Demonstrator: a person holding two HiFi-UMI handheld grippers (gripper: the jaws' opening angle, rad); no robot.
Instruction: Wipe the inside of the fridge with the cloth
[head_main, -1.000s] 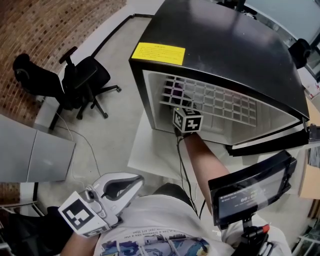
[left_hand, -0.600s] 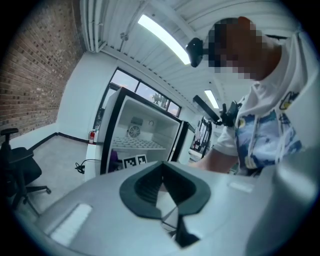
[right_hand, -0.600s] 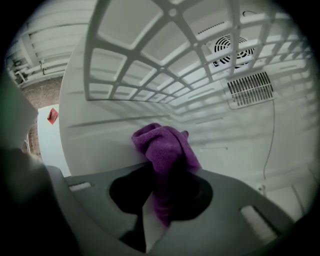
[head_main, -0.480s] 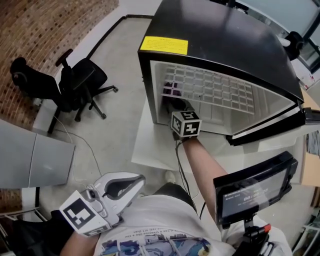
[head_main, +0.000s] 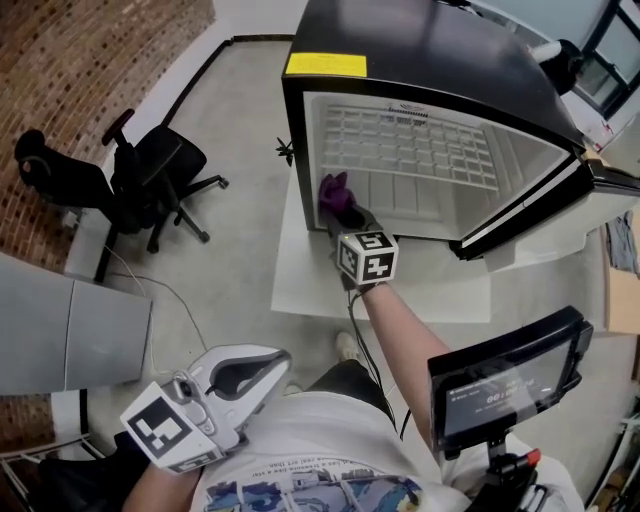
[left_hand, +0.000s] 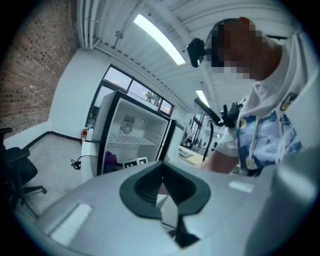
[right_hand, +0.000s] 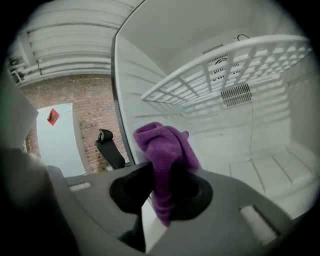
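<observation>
The right gripper (right_hand: 162, 187) was clamped on a purple cloth (right_hand: 165, 147), with the fabric bunched upward out of the jaws and hanging a little below them. The claw stood at the mouth of the black mini fridge (head_main: 440, 60), near the lower left corner of the opening. Immediately left of the claw ran the front edge of the fridge's left wall (right_hand: 116, 100). The cloth lay close to that edge, but contact could not be confirmed. Above and ahead of the claw the white wire shelf (right_hand: 225, 70) spanned the cabinet, its front rail overhead. Below that shelf, ahead and to the right of the claw, the white interior floor (right_hand: 270, 170) and the back wall (right_hand: 260, 115) lay open, giving free room toward the right. In the head view the open door (head_main: 545, 215) stood far right of the claw, clear of the opening. The fridge rested on a white board (head_main: 300, 270) whose bare margin extended beneath and left of the claw. A black office chair (head_main: 150, 170) stood well apart to the left on the concrete floor (head_main: 230, 200). The left gripper (left_hand: 162, 187) was held low beside the person's shirt (head_main: 300, 440), well behind the right claw, its jaws together with nothing between them.
</observation>
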